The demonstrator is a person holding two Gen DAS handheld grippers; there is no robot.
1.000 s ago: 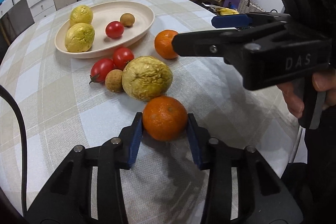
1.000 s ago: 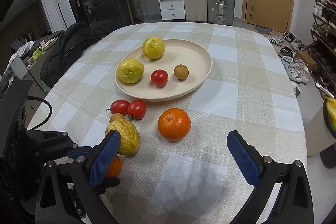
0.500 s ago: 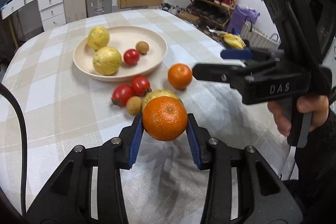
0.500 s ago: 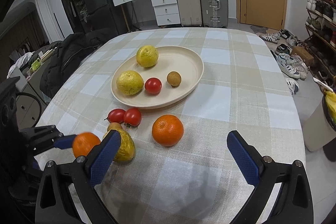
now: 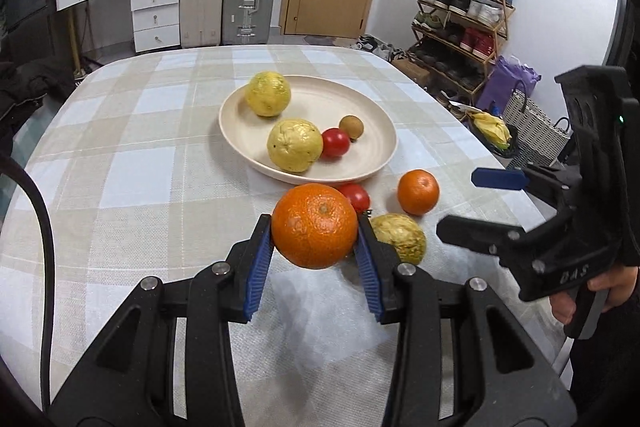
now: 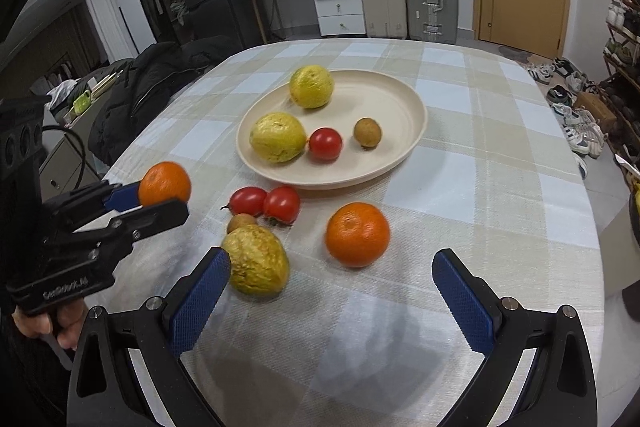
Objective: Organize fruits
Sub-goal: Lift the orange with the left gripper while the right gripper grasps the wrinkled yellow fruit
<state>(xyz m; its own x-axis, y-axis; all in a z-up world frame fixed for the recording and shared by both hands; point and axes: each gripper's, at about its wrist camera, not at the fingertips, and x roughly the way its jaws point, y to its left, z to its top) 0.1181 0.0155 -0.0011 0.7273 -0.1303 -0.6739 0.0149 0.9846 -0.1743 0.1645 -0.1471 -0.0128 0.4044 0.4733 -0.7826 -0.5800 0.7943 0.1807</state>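
Now that my left gripper (image 5: 316,251) has lifted the round orange tangerine (image 5: 315,225) off the checked tablecloth (image 5: 120,163), pinching it tight, I can carry it to the cream plate (image 5: 360,115), while my right gripper (image 6: 332,291) waits wide apart.

matt woven checked tablecloth (image 6: 460,187), glossy tomatoes (image 6: 282,203), dimpled orange (image 5: 315,225), wrinkled passionfruit (image 6: 257,259)
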